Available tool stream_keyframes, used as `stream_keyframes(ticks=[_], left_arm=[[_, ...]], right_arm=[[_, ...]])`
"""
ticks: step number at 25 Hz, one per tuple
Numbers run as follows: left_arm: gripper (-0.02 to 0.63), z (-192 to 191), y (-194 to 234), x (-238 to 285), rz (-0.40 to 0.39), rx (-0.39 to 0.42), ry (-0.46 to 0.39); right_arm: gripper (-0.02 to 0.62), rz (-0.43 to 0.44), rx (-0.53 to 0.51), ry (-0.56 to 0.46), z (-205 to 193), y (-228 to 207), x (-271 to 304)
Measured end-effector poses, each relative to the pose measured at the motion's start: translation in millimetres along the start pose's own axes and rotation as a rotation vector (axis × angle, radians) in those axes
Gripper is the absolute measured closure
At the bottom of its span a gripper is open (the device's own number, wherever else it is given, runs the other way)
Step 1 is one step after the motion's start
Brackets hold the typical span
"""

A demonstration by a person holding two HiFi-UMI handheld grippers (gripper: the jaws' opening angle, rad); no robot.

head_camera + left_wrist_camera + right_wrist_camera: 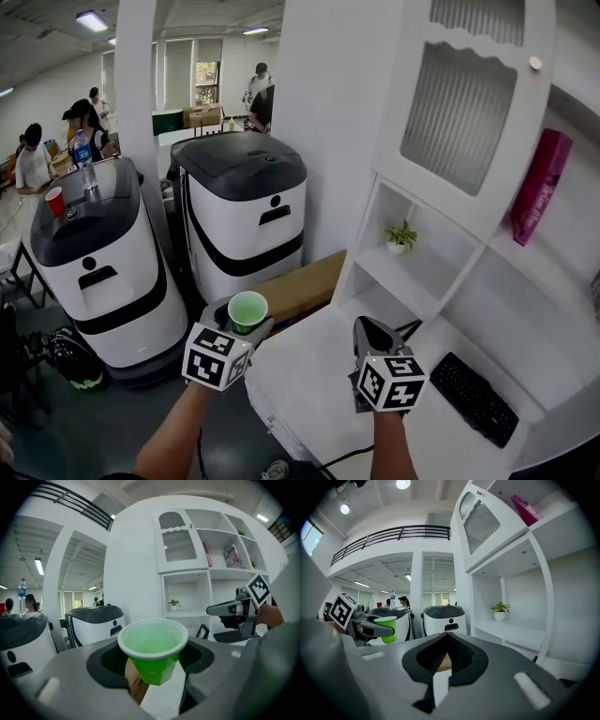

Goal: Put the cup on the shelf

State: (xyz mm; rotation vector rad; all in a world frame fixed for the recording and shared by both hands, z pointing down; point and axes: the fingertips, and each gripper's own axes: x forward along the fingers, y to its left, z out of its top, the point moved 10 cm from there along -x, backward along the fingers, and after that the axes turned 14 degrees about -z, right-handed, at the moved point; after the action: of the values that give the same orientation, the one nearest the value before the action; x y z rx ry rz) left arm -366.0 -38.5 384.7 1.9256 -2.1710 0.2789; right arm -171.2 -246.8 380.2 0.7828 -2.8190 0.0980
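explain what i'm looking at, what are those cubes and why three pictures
No robot here: a person holds a two-jaw gripper in each hand, and the marker cubes are part of them. One picture comes from a camera on the person's head; the other two ride on the grippers. The left gripper is shut on a green cup. The right gripper is shut and empty. Ahead stands a white shelf unit with a small plant; a keyboard lies on the white desk.
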Motion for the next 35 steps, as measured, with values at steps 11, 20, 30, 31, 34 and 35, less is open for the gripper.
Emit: stream_keyframes(ticks=[11,20,30,31,34,35], left_arm=[[0.291,24,-13,70,-0.138,0.056,0.008],[0.291,50,-31,106,-0.268,0.126,-0.017],[0.291,77,-38,161,-0.490,0.176,-0.031],[0.291,80,-40,167,-0.514,0.181,-0.030],[0.291,89,-45,186,-0.581,0.205,-0.033],[0.291,92,-47,192,-0.602,0.213,-0.035]], right_arm=[[0.572,-0.056,0.067,0.012,-7,-20,5],[0.572,-0.156,0.088,0.004,-12,-36,-9],[0.572,-0.338,0.122,0.000,-6,-47,-11],[0.572,-0.357,0.124,0.003,-6,-48,-12],[0.572,-0.411,0.122,0.011,-6,-49,-15],[0.572,-0.429,0.122,0.013,-6,-49,-16]])
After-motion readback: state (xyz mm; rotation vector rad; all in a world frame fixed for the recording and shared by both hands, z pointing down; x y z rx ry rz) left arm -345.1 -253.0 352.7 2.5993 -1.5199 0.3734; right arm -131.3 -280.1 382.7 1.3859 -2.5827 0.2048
